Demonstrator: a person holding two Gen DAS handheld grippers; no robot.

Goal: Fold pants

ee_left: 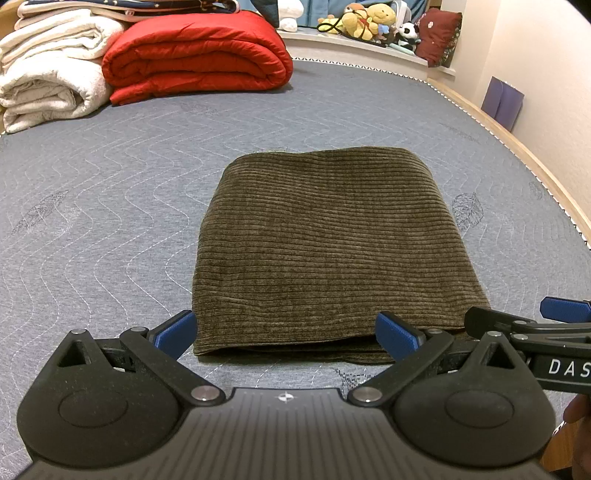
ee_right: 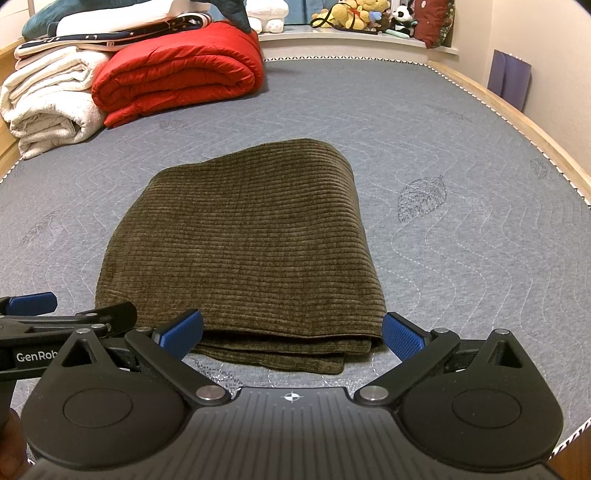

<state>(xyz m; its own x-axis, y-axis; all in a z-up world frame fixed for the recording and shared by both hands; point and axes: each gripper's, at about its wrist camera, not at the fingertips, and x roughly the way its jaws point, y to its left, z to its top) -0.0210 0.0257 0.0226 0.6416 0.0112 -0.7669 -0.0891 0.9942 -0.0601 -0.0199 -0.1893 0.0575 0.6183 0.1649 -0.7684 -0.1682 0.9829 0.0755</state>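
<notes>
Olive-brown corduroy pants [ee_left: 325, 243] lie folded into a thick rectangle on the grey quilted mattress [ee_left: 110, 206]; the stacked layers show along the near edge. My left gripper [ee_left: 288, 334] is open just in front of that near edge, its blue pads on either side of the edge's left part, holding nothing. In the right wrist view the same pants [ee_right: 243, 240] fill the middle. My right gripper [ee_right: 293, 332] is open too, its blue pads astride the near right corner of the stack. Each gripper shows at the side of the other's view.
A folded red comforter [ee_left: 195, 55] and rolled white blankets [ee_left: 48, 81] sit at the far left of the mattress. Stuffed toys [ee_left: 369, 20] and a dark red cushion [ee_left: 441, 35] line a shelf behind. The wooden bed frame [ee_left: 517, 147] and wall run along the right.
</notes>
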